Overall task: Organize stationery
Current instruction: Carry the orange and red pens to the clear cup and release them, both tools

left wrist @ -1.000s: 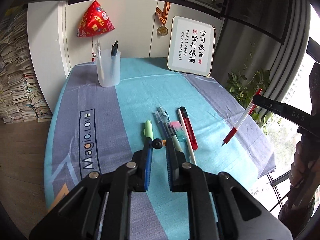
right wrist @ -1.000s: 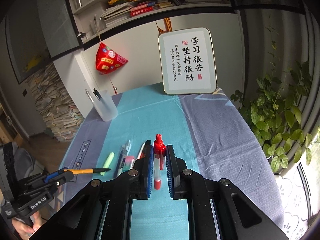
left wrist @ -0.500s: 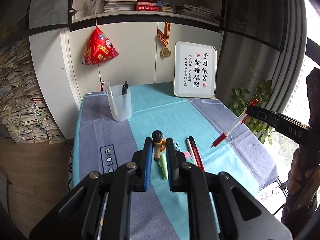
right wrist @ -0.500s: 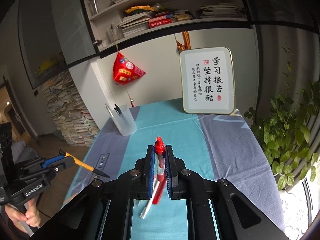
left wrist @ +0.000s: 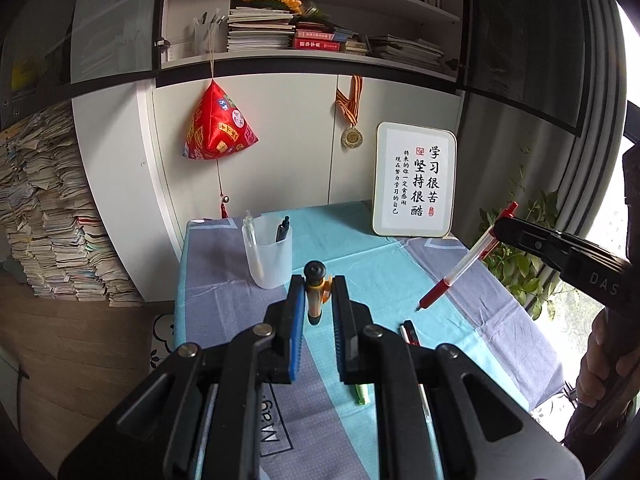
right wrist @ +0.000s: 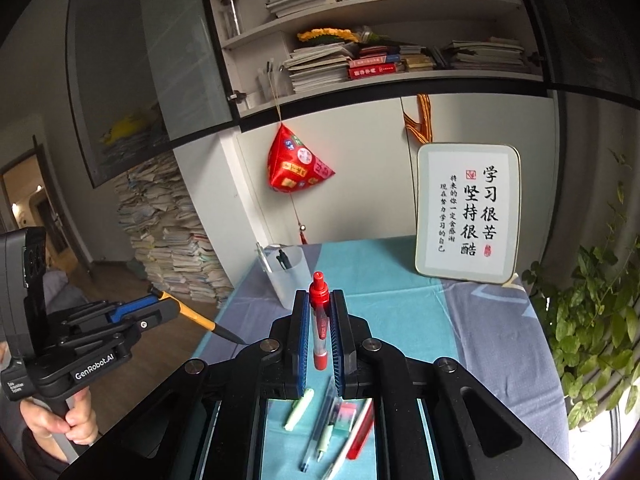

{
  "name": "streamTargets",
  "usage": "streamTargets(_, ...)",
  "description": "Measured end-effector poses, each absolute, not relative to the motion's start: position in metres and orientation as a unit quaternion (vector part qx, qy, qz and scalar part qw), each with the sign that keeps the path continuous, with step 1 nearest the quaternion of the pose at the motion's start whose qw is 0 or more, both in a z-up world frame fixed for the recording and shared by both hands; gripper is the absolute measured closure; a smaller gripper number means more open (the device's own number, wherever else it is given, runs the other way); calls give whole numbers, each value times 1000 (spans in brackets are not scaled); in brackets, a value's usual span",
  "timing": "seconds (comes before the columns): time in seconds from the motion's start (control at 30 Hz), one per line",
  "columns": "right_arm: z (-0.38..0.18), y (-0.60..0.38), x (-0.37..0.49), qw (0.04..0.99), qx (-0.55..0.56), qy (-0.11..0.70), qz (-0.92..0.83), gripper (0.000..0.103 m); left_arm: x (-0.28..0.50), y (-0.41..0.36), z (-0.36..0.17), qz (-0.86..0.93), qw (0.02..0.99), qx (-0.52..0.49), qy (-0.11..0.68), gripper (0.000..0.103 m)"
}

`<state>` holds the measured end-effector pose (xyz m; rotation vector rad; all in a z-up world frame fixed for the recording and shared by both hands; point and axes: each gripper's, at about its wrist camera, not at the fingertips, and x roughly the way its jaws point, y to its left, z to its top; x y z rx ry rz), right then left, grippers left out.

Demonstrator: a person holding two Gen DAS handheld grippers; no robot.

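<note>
above the blue tablecloth, left gripper pinches an orange pen and right gripper pinches a red pen, both lifted clear, likely bound for the translucent cup; more pens lie below

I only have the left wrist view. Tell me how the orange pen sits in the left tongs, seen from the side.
Observer: In the right wrist view, the orange pen juts out of the left tongs, its black tip slanting down.
Operator: Name what lies under the right tongs.
Observer: A pink-and-green eraser lies among the loose pens on the cloth.
Operator: Report the right grip.
Observer: The right tongs are shut on the red pen, pads either side of its barrel.
</note>
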<state>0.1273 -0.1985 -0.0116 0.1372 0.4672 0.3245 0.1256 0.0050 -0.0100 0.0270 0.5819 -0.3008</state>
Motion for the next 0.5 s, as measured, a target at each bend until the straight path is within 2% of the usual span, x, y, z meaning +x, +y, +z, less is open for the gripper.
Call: streamTargets(0.5,20,-153,185,959,30,211,187,92,177,7,14,-118,956,26,268,92)
